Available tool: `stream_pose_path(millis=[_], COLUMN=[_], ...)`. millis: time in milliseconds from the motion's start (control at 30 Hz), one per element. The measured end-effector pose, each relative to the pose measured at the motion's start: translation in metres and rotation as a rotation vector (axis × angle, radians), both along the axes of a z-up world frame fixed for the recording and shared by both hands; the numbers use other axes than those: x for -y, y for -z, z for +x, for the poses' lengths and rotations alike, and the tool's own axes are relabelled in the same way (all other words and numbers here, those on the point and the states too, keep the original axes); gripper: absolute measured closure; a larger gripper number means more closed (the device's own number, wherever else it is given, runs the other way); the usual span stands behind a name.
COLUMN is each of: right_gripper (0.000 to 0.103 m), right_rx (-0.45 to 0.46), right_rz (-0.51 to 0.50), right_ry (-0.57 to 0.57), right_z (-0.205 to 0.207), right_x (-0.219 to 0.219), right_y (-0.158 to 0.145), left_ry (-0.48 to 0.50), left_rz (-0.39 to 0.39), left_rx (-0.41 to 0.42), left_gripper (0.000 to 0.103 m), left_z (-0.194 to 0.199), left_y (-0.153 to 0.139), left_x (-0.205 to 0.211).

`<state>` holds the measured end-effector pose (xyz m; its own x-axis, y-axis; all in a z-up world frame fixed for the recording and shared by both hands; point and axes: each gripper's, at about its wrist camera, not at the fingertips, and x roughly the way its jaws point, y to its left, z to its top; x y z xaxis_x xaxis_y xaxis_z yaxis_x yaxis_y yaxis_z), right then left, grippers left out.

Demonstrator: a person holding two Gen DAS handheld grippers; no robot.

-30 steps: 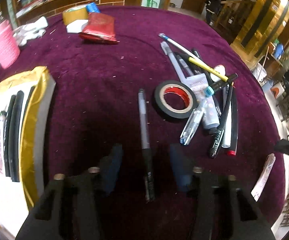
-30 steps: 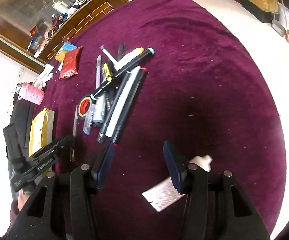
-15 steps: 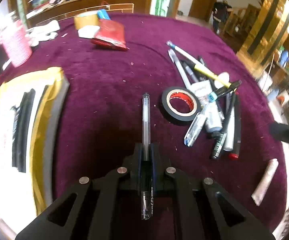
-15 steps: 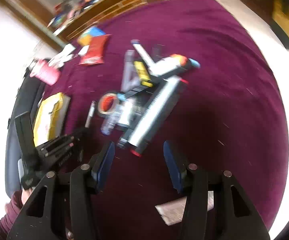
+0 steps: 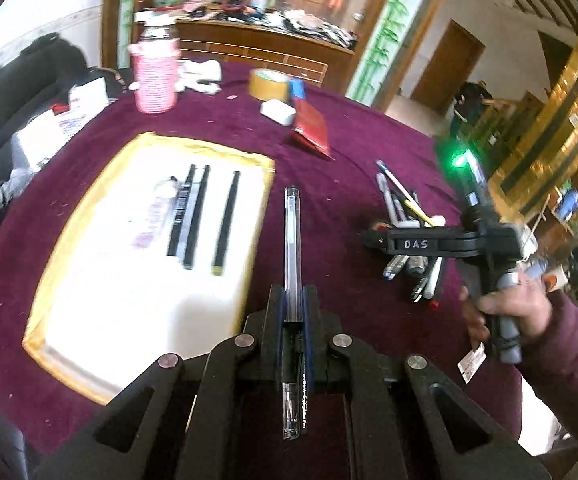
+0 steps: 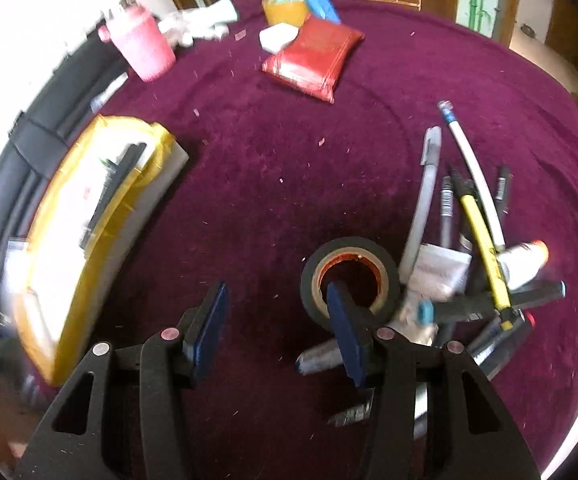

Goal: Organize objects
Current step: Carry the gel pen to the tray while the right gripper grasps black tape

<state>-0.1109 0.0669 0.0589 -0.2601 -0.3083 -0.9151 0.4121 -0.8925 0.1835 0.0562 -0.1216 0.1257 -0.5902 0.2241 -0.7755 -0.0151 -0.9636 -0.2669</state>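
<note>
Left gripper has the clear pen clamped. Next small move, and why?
Probably carry the clear pen over the yellow-rimmed tray beside it and lower before opening: the left gripper is shut on it, and black sticks already lie sorted in that tray.

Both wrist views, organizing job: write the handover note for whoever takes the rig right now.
Left gripper: shut on the clear pen, beside the gold-rimmed tray.
Right gripper: open, empty, over the black tape roll, next to the pen pile.
Done: three black sticks and a tube lie in the tray.
Left: set the clear pen in the tray, then probably clear the tape roll and the pile.
</note>
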Motion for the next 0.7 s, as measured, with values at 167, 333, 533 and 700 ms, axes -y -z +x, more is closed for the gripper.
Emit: stream_pose_path(millis=[167,333,533,700], right_gripper=[0.064,0.092,0.092,0.092], right_rx=[0.01,0.022,0.01,0.011], right_rz=[0.06,0.078,-0.014,-0.149], right_ry=[0.047,0.102,0.19,0.213], right_z=[-0.015,-0.018,-0.004,0.02], right_x=[0.001,-0.002,-0.008,0.015], right_y=[0.021,0.018,-0.01,-0.046], left_ry=[-0.031,-0.014,0.02,0.047], left_rz=[0.02,0.018,0.027,0.024], left_rx=[0.008,0.028,0.048,0.075], left_gripper=[0.097,0.097,0.097,0.097], left_z=[0.002,-0.007,-0.02,-0.027], left_y=[0.01,0.023,0.031,0.041], left_x=[0.04,0.065,0.095,0.112])
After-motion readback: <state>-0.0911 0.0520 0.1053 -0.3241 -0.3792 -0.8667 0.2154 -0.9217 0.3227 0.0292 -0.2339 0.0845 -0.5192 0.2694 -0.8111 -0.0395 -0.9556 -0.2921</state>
